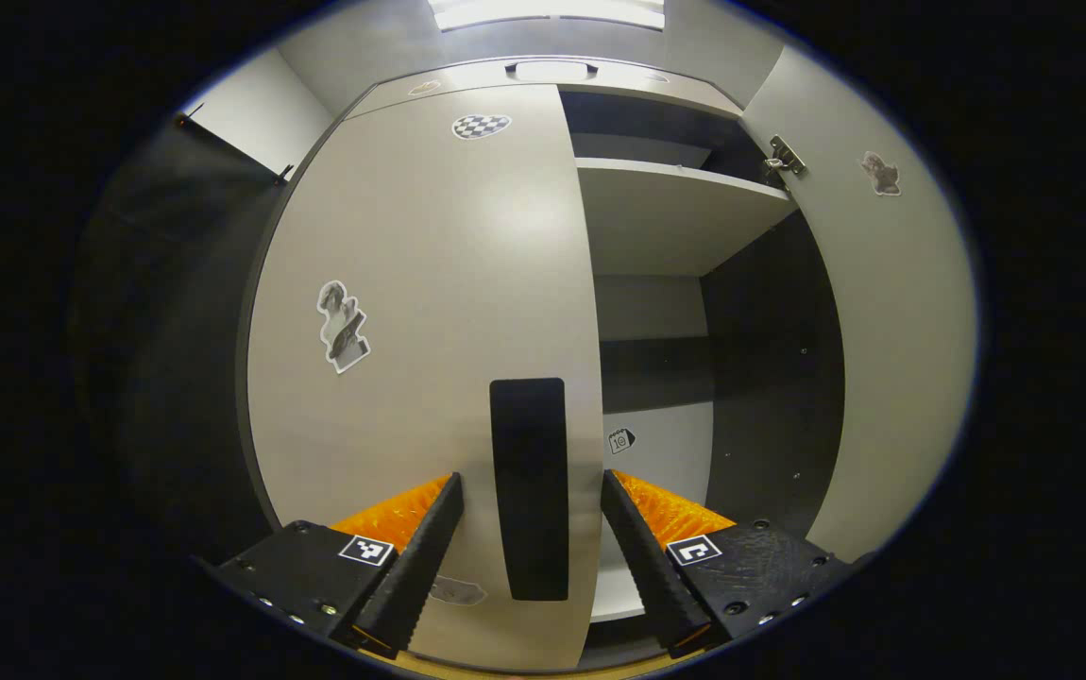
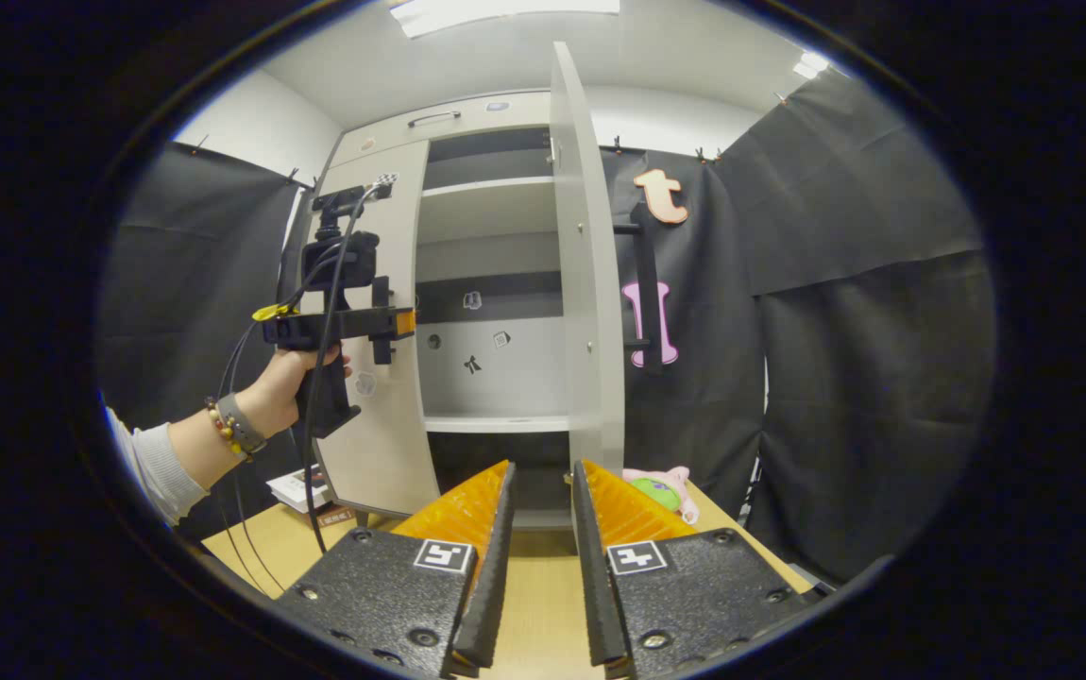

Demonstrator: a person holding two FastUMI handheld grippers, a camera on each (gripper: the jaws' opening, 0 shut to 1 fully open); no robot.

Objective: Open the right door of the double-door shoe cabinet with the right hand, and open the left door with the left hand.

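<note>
**At the shoe cabinet: right door open, left door awaiting the pull**

On the counter stands the shoe cabinet, the largest item present. Its right door is swung out edge-on toward the right gripper view, exposing bare shelves. Its left door sits shut or very nearly so, filling the centre of the left gripper view.

Handling, as a judgement: both doors appear to be rigid laminated panels, light on their hinges and smooth-faced, so a flat push or pinch on the face would likely slip. The best purchase is the dark vertical handle near the left door's free edge, where leverage about the hinge is greatest.

Pose: the left tool points squarely at the door, fingers spread and straddling the handle on both sides; whether they touch it cannot be told. In the right gripper view, a hand holds this tool level at mid-door height, wrist straight, sleeve trailing low.

The right tool rests back over the counter, fingers parted by a narrow gap, holding nothing, well apart from the right door.
</note>
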